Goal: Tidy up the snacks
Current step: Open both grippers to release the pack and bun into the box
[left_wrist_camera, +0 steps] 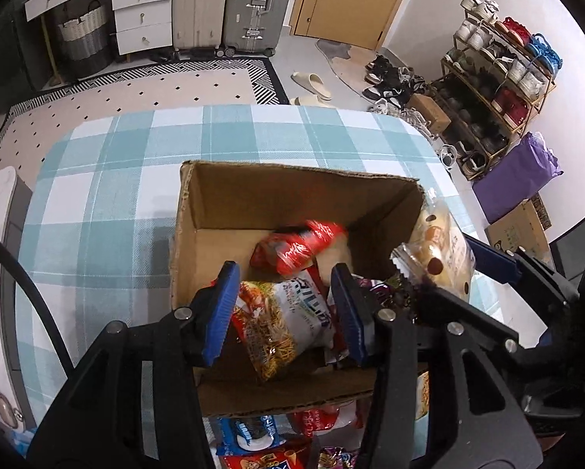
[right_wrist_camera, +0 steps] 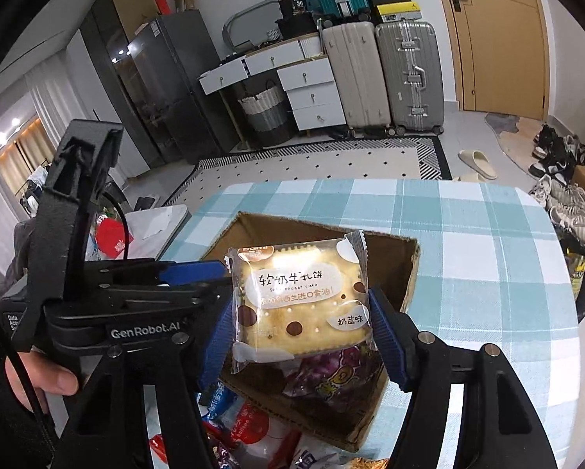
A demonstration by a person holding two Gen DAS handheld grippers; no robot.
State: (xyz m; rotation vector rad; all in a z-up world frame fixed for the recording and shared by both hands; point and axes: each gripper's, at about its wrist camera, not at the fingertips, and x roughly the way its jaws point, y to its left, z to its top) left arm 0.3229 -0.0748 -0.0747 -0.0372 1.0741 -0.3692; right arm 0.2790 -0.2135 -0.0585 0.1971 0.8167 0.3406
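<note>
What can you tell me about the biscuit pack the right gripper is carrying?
The biscuit pack is a square, clear plastic wrapper with crimped ends, showing a pale yellow biscuit, brown dots and white labels with Chinese print. It sits nearly flat between the right gripper's blue pads, over the near right part of the open box.

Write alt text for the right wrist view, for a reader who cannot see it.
The right gripper has a clear-wrapped biscuit packet between its blue fingers, above an open cardboard box on a blue-and-white checked tablecloth. The left gripper reaches in beside it. More snack packets lie in front of the box.
</note>
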